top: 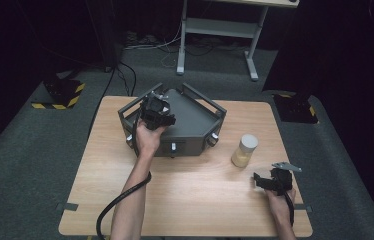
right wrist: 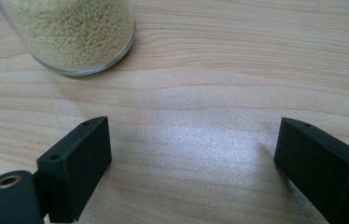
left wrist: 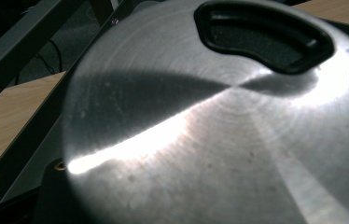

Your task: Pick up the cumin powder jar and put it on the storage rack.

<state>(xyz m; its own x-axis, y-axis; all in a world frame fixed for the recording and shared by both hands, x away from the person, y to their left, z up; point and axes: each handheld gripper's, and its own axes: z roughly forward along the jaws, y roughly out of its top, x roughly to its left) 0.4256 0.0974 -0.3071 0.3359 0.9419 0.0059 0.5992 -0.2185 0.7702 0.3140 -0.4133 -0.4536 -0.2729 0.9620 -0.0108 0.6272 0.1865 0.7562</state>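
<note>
The left gripper (top: pixel 156 112) sits over the grey frame (top: pixel 202 102) at about 11 o'clock on the desk (top: pixel 190 200), held in the person's left hand (top: pixel 147 137). Its own view looks close onto a brushed steel lid (left wrist: pixel 200 154) with a black handle (left wrist: pixel 263 39) at 1 o'clock of that view; the frame's grey bars run past at 10 o'clock, with desk wood beyond. The jaws themselves are out of sight there, but the gripper is closed as far as it goes; what it grips, if anything, cannot be told, though the lid lies right under it.

The right gripper (top: pixel 270 180) rests low at about 4 o'clock on the desk, in the right hand (top: pixel 277 200), pointing toward 9 o'clock. In the right gripper view its two black jaws stand wide apart with bare wood between them, holding nothing.

A jar (top: pixel 245 150) of pale yellow grains stands upright on the desk, between the frame and the right gripper, near the latter but apart from it. In the right gripper view the jar (right wrist: pixel 77 35) shows at 11 o'clock, its clear base on the wood, ahead of the left-hand jaw and not touching it
</note>
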